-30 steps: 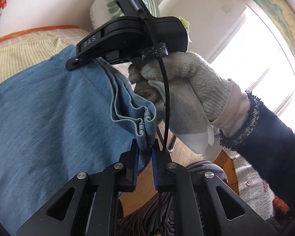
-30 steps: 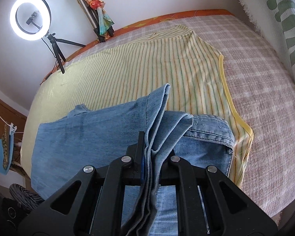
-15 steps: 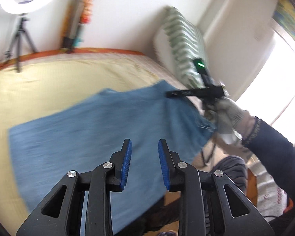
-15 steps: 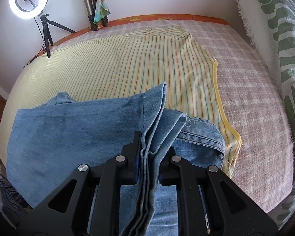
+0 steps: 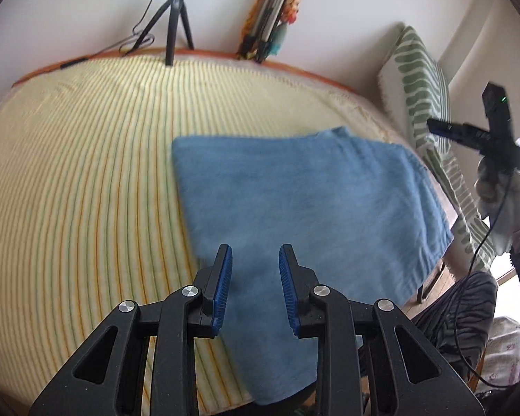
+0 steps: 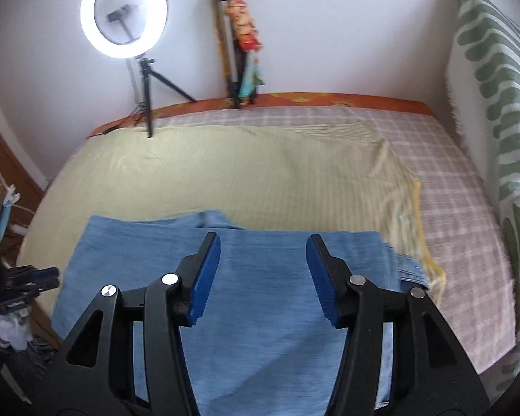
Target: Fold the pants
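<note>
The blue denim pants (image 5: 305, 201) lie folded in a flat rectangle on the yellow striped sheet (image 5: 86, 173) near the bed's front edge. They also show in the right wrist view (image 6: 260, 294). My left gripper (image 5: 255, 254) is open and empty, raised above the pants' near edge. My right gripper (image 6: 263, 242) is open wide and empty, raised above the middle of the pants. The right gripper also shows in the left wrist view (image 5: 443, 128), held up in a white-gloved hand at the far right, off the pants.
A ring light on a tripod (image 6: 124, 17) and a folded stand (image 6: 239, 48) are by the back wall. A green-patterned pillow (image 6: 495, 104) stands at the bed's right end. A plaid cover (image 6: 461, 225) lies right of the sheet.
Both grippers have let go of the denim edges and opened. Both have lifted up and back from the pants, which now lie flat and folded on the sheet.
</note>
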Demonstrator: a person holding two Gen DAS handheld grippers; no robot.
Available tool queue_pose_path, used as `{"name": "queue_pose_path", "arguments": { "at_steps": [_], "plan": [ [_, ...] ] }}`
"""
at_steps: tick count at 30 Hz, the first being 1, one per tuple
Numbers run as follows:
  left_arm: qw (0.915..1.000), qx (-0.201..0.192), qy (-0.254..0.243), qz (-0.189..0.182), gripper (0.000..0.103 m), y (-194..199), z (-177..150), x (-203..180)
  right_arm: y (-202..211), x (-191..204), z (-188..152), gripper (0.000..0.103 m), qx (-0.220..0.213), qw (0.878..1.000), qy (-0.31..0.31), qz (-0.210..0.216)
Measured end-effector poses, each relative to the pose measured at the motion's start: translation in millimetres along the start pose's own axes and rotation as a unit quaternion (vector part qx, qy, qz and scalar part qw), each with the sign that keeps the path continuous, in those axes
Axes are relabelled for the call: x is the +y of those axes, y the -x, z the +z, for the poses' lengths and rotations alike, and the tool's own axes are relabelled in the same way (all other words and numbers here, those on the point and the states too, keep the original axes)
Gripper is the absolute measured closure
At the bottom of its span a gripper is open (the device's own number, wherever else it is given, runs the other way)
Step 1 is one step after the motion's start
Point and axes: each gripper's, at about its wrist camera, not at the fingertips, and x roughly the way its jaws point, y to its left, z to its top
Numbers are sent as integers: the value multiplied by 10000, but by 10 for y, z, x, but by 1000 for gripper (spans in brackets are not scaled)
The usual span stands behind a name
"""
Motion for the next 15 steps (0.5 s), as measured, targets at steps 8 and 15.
{"name": "queue_pose_path", "arguments": {
  "at_steps": [8, 15],
  "plan": [
    [9994, 31, -227, 265, 77, 8, -331, 26, -495, 1355, -65, 54, 432, 9855, 1015, 1287],
    [9998, 26, -93, 172, 77, 131, -461, 87, -1233, 2143, -245, 66, 1224, 9644, 1485, 1816]
  ]
}}
